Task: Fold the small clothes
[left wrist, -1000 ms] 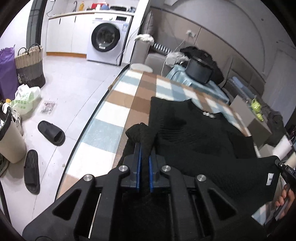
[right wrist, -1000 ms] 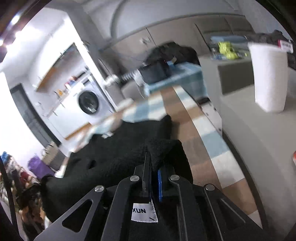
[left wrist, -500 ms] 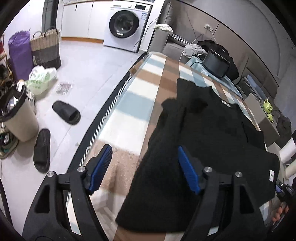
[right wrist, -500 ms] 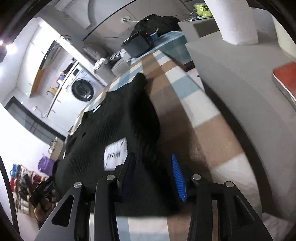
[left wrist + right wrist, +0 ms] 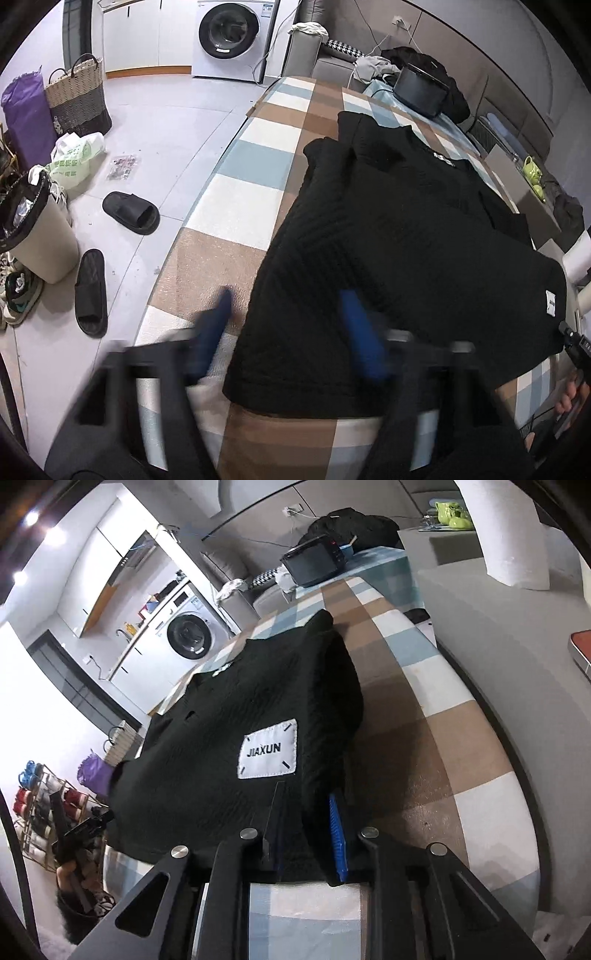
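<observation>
A black knit garment (image 5: 406,240) lies folded flat on the checked table cloth (image 5: 251,166), with its white JIAXUN label (image 5: 267,751) on top near the front right corner. My left gripper (image 5: 288,325), blurred, straddles the garment's near left corner. Its jaws are closing but still stand wide apart, one finger on bare cloth and one over the fabric. My right gripper (image 5: 304,829) is at the near right corner just below the label. Its jaws are closing with a thick fold of black fabric between them.
Two black slippers (image 5: 131,213), a bin (image 5: 37,229) and a woven basket (image 5: 77,96) stand on the floor left of the table. A black device (image 5: 419,90) sits at the table's far end. A grey counter (image 5: 498,627) with a paper roll (image 5: 509,531) borders the right side.
Both grippers let go of the raised black fabric, which now lies flat over the garment. They sank toward the near edge, opened wide, and are narrowing around the near corners.
</observation>
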